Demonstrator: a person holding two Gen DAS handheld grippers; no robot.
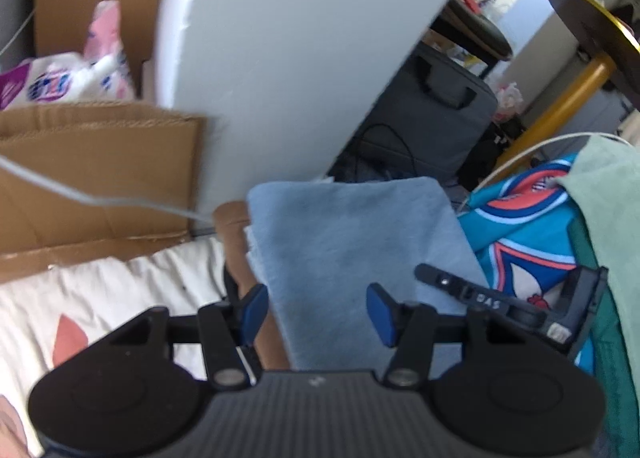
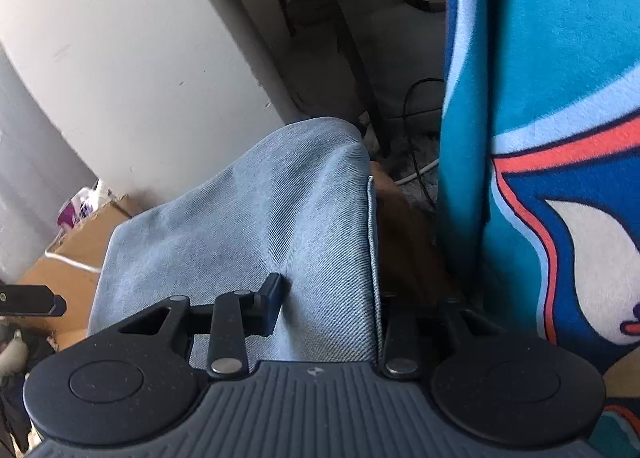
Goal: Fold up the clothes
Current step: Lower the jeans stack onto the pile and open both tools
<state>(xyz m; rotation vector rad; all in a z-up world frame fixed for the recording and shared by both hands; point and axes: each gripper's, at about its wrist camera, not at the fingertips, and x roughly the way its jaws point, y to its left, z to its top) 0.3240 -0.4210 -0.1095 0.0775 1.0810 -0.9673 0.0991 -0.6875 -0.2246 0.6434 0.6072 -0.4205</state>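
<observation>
Denim [image 2: 256, 218], pale blue and folded, lay between the right claw [image 2: 332, 310] fingers, grip unclear; the left claw [image 1: 316, 314] hung apart above it, empty.

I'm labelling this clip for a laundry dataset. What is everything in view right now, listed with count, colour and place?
Folded light blue denim garment: one, pale blue, centre, on a brown garment.
Brown garment: one, tan, under the denim's left edge.
Teal printed fleece blanket: one, teal, blue, coral, right of the denim.
Sage green cloth: one, far right.
Cardboard box: one, brown, left.
Dark grey carry bag: one, on the floor behind.
White pink-patterned bed sheet: one, lower left.
Left gripper: open above the denim.
Right gripper: denim between its fingers; grip unclear.
</observation>
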